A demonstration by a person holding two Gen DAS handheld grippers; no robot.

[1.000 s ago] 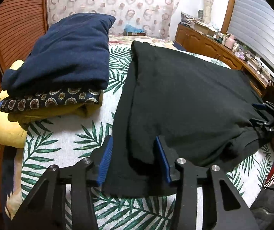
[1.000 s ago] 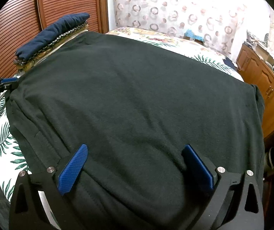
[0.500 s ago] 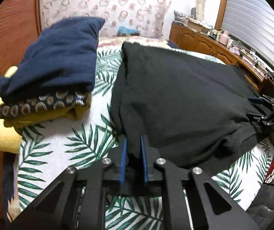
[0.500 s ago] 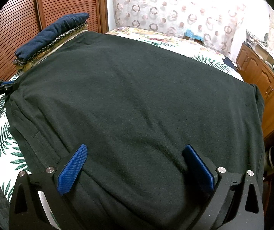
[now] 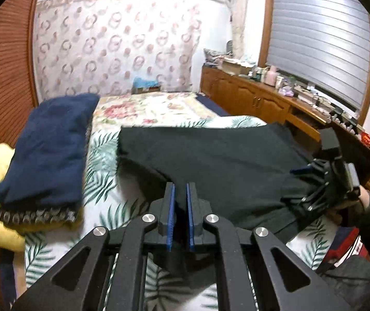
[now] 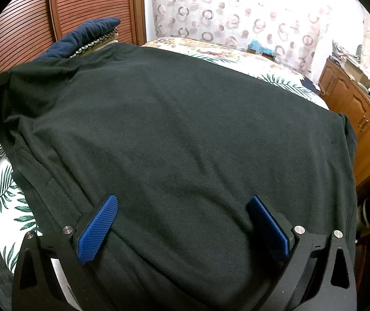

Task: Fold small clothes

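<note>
Clothes stack sits beside black garment.

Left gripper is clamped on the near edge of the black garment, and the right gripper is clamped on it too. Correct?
Not quite. The left gripper is shut on the black garment, but the right gripper is open: the right wrist view shows its blue pads spread wide over the cloth.

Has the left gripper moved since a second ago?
Yes. The left gripper, shut on the black garment, has risen: the folded pile sits lower in its view.
</note>
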